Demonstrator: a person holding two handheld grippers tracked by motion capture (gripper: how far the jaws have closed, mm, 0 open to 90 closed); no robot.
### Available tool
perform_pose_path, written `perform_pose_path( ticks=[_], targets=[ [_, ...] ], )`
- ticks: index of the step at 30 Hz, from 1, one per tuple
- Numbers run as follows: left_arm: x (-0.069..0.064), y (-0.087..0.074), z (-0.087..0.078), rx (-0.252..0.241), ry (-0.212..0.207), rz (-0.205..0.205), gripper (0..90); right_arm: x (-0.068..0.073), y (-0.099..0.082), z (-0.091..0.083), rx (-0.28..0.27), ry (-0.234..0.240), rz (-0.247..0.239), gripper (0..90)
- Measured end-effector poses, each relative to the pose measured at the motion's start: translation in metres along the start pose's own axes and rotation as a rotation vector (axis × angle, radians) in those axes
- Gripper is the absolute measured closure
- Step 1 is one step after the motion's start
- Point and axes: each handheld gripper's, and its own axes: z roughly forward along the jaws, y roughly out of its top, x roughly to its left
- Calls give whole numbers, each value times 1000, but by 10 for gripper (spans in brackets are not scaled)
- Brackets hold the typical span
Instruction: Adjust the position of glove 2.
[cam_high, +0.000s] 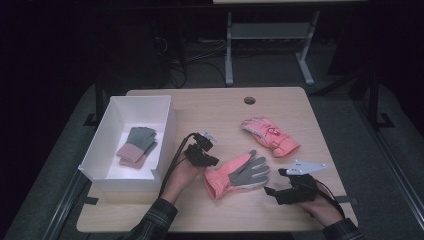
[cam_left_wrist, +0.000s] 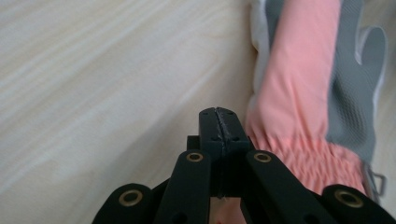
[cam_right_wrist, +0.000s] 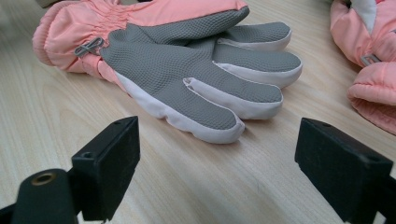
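Meanwhile, left gripper (cam_high: 212, 161) fingers (cam_left_wrist: 218, 128) pressed together beside the pink glove (cam_high: 235, 175).

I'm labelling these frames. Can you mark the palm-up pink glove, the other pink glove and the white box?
Palm-up pink glove with grey palm (cam_high: 239, 175): high view, grey palm.
Second pink glove (cam_high: 270, 135): high view, its back.
White rectangular box (cam_high: 168, 135): high view, right wall.

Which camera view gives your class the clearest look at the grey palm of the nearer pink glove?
The right gripper view: the pink glove lies palm up, its textured grey palm and white-edged fingers sharp. The high view shows the whole glove small on the table. The left gripper view catches its cuff and part of the palm, blurred.
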Motion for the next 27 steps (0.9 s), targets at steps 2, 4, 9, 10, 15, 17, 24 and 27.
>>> perform_pose_path(
  ticks=[2, 4, 9, 10, 15, 17, 24, 27],
  targets=[
    [-3, -3, -1, 6, -8, 7, 897, 0, 0, 0, 0, -1, 3, 136],
    [-5, -4, -2, 2, -16, 5, 897, 0, 0, 0, 0, -2, 4, 136],
    [-12, -13, -7, 8, -52, 17, 897, 0, -1, -1, 0, -6, 6, 136],
    [-12, -14, -9, 20, -60, 33, 897, -1, -1, -1, -1, -8, -2, 136],
    [-19, -24, -12, 12, -98, 30, 897, -2, -4, -4, 2, -22, 11, 136],
    [-24, -28, -14, 10, -113, 42, 897, -2, -5, -6, 4, -27, 19, 136],
    [-43, -38, -16, 12, -169, 94, 896, -4, -14, -17, 5, -69, 42, 136],
    [-54, -37, -8, 31, -204, 140, 896, -5, -20, -22, 16, -92, 60, 136]
  ],
)
